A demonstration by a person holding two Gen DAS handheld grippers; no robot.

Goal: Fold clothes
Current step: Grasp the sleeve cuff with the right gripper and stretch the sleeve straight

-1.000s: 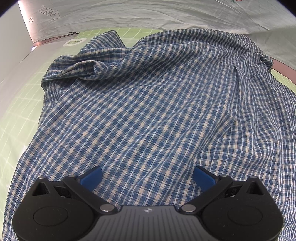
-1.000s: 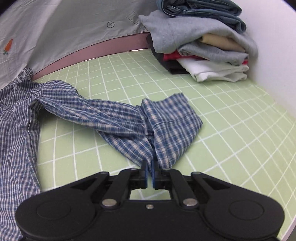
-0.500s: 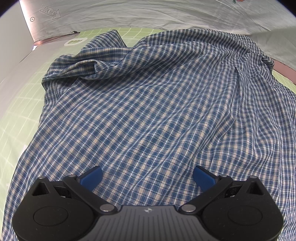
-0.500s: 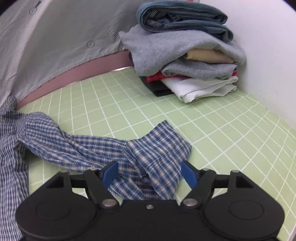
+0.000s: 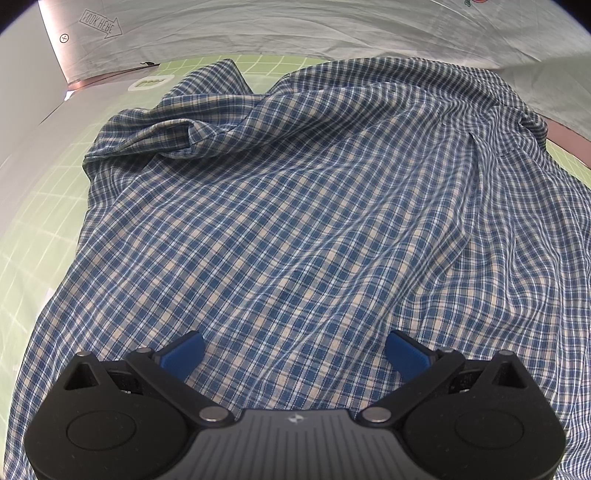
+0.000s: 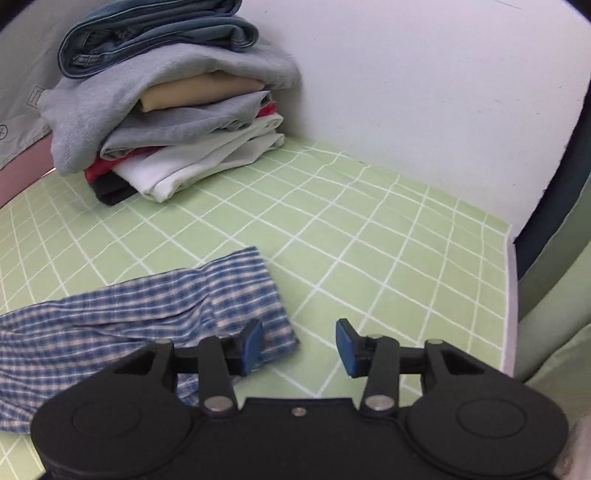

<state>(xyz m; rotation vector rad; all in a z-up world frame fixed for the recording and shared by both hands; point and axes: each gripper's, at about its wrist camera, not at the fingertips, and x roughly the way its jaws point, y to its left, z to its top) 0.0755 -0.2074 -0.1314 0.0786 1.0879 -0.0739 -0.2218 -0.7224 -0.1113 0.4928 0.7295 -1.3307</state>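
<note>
1. Left wrist: left gripper spread wide, holding nothing, low over the shirt. Blue-and-white check, thin and rumpled, spread on the green gridded mat, sleeve bunched at the far left.
2. Right wrist: right gripper wide apart, empty. Sleeve flat on the mat, cuff beside the left finger. Pile of folded soft cloth, denim on top, far beyond the cuff.

A staged folding station, not a lived-in room: a green gridded mat boxed by white boards, with marker-printed grey cloth behind.
</note>
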